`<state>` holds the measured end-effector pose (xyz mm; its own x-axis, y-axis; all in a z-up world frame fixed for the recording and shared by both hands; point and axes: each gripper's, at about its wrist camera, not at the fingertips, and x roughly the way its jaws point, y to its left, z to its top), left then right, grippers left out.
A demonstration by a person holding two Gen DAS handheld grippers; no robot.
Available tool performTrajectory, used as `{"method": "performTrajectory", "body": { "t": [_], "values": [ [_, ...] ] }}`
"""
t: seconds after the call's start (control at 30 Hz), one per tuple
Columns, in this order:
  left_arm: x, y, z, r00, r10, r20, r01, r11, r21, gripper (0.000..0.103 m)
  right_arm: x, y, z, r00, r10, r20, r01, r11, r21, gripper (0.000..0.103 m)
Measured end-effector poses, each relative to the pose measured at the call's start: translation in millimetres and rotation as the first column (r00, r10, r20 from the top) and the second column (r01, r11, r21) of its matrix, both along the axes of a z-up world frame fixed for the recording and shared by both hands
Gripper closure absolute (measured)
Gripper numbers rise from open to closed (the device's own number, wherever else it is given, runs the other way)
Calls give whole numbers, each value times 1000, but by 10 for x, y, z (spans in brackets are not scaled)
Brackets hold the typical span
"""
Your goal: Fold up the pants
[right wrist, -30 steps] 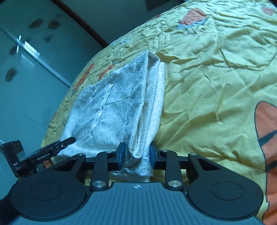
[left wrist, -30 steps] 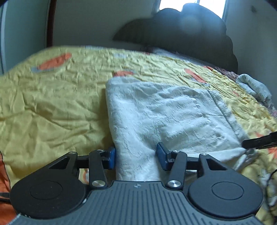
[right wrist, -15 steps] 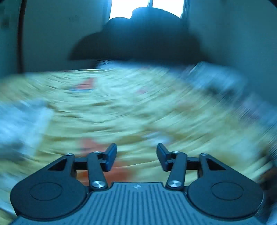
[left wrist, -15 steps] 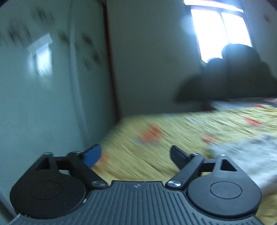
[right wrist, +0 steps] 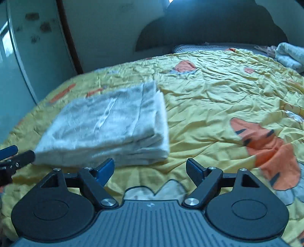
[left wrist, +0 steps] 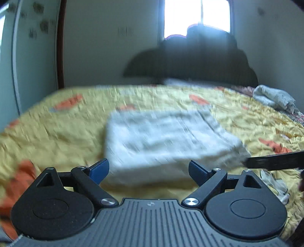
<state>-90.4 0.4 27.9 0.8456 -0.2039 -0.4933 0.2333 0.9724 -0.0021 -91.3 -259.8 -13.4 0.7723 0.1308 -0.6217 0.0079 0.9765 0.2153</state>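
White folded pants lie on bedspread, apparently clear of both spread grippers.

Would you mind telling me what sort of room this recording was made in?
Most likely a bedroom: the folded pants lie on a bed with a yellow bedspread, a dark headboard stands behind it, and a window sits above.
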Motion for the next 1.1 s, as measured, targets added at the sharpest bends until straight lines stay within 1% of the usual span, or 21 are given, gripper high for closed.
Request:
{"method": "performTrajectory", "body": {
  "t": [0.1, 0.17, 0.23, 0.27, 0.3, 0.4, 0.5, 0.6, 0.7, 1.0, 1.1],
  "values": [
    [124, -39, -133, 995, 32, -99, -32, 999, 0, 9, 56, 125, -128, 998, -21, -51, 19, 999, -39, 20],
    [133, -5, -257, 989, 63, -135, -63, 998, 4, 9, 52, 184, -176, 999, -22, -24, 20, 997, -78, 16],
    [148, 39, -348, 982, 110, -156, -109, 994, 15, 8, 37, 222, -209, 1000, -24, -11, 23, 997, -77, 12],
    [151, 60, -403, 981, 124, -150, -120, 992, 31, 8, 44, 235, -235, 1000, -21, 0, 21, 997, -74, 6],
    [138, 68, -436, 984, 120, -129, -114, 992, 50, 4, 53, 258, -253, 1000, -14, 8, 15, 996, -83, 3],
    [151, 52, -445, 985, 98, -141, -86, 993, 85, 0, 100, 316, -252, 1000, -6, -6, 6, 993, -121, 0],
    [170, 61, -449, 985, 98, -143, -86, 993, 87, 0, 125, 341, -251, 1000, -14, -15, 12, 992, -125, 0],
    [157, 49, -450, 985, 99, -142, -87, 992, 88, 0, 126, 405, -232, 998, -48, -36, 43, 990, -131, 0],
    [140, 60, -459, 986, 93, -139, -82, 993, 83, 0, 84, 439, -280, 998, -57, 9, 57, 989, -133, 0],
    [162, 96, -456, 987, 88, -137, -80, 995, 60, 0, 91, 447, -287, 998, -53, 18, 55, 990, -129, 0],
    [172, 78, -457, 986, 96, -137, -88, 994, 67, 0, 91, 447, -288, 998, -53, 18, 55, 990, -129, 0]
  ]
}}
